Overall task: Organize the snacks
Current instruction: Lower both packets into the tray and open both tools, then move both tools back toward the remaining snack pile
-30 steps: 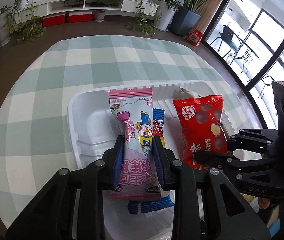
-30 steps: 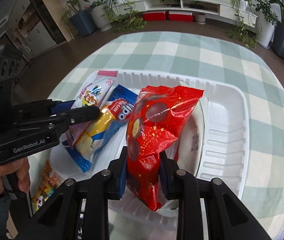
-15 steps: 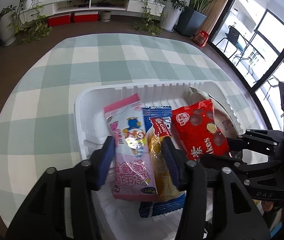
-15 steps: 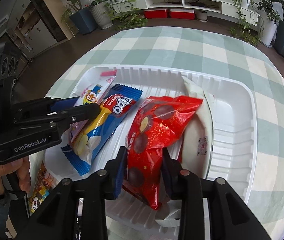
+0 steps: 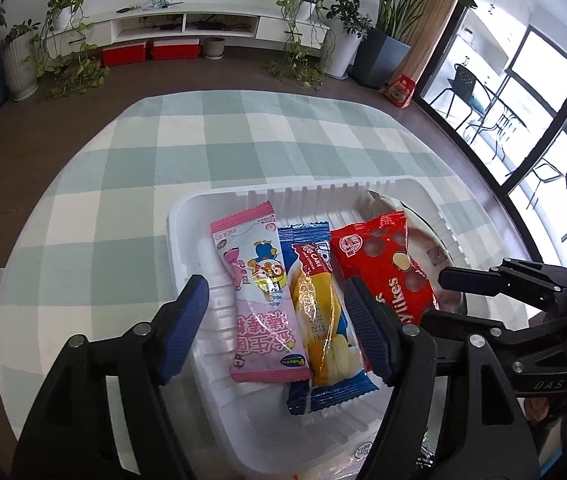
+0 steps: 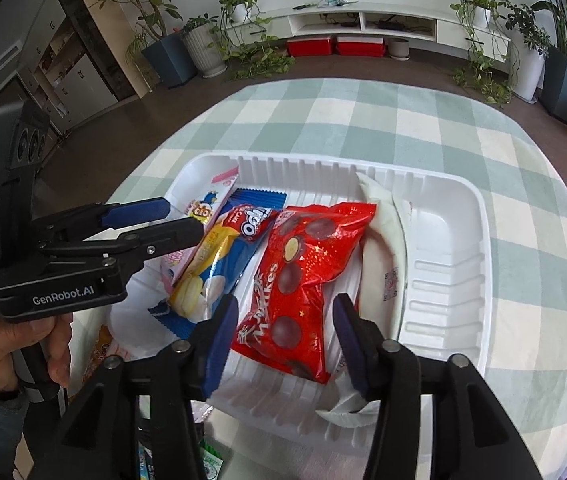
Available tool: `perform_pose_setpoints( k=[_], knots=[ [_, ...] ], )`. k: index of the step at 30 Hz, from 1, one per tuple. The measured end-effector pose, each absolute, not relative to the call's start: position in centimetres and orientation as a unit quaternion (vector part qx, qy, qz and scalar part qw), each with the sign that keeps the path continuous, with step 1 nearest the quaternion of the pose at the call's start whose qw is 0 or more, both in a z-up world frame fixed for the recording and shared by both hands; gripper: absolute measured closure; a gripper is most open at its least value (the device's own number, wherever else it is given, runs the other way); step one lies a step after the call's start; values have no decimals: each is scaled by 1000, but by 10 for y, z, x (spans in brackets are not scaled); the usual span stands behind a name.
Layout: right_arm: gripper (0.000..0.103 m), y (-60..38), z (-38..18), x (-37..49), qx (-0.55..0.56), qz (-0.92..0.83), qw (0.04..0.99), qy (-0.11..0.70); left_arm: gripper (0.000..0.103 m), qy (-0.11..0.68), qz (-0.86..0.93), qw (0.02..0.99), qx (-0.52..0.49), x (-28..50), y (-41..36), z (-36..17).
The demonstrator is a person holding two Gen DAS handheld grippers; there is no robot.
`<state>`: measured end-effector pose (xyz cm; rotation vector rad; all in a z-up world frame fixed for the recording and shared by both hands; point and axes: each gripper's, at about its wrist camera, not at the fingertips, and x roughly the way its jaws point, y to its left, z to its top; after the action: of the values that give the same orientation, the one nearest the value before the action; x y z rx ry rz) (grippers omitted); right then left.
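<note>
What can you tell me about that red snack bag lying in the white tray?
The red snack bag is a glossy, crinkled plastic pouch printed with dark chocolate balls, gold stars and white lettering. It lies flat in the white tray, sealed as far as shows, partly on top of a white packet, with the blue cake wrapper just beside it. The right tool is open, its blue pads on either side of the bag's near end without squeezing it.

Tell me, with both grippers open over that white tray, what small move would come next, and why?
Probably drawing both back toward the person. The left gripper is open with the pink cartoon packet lying free in the ribbed white plastic tray, and the right gripper is open around the red chocolate-ball bag. More wrapped snacks seem to wait beside the tray's near edge.
</note>
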<state>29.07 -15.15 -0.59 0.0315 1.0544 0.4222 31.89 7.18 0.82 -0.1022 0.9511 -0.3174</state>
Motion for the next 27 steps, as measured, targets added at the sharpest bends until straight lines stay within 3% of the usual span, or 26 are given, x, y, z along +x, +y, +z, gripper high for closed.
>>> perform_pose_setpoints(
  k=[10,12,21,27],
  knots=[
    [18,-184,53,223,64,214,878,424,8,370,-159,912,-72,245,109,72],
    [17,-190,61,201,74,215,884,408,1,357,-177,914,-76,223,109,78],
    [16,-187,58,77,65,225,907,350,0,296,-197,932,-70,92,90,52],
    [16,-173,34,33,49,225,909,349,0,361,-186,908,-99,38,85,23]
  ],
)
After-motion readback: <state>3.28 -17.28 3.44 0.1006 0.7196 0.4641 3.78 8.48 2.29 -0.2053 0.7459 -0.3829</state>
